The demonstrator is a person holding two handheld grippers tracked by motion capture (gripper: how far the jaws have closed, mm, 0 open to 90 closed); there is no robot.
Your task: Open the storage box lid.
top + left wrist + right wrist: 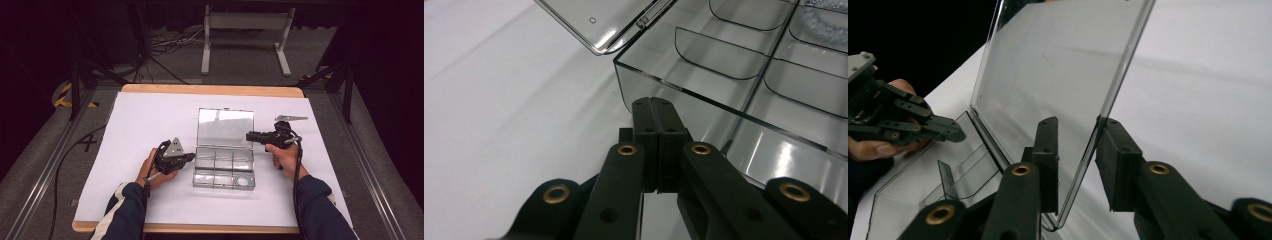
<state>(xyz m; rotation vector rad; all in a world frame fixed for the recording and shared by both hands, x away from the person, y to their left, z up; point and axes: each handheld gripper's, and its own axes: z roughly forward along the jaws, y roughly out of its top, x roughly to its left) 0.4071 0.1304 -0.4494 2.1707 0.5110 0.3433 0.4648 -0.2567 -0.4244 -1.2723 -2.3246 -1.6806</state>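
Lying long side across the table [150, 112], lid [1058, 75] standing open: one clear box [223, 172]. Bracketing the lid edge, parted: right gripper [1075, 165]. Pressing together beside the box wall: left gripper [656, 122].

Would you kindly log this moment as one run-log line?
left gripper: shut, against clear plastic compartment box | right gripper: open, astride raised clear lid | white table cover
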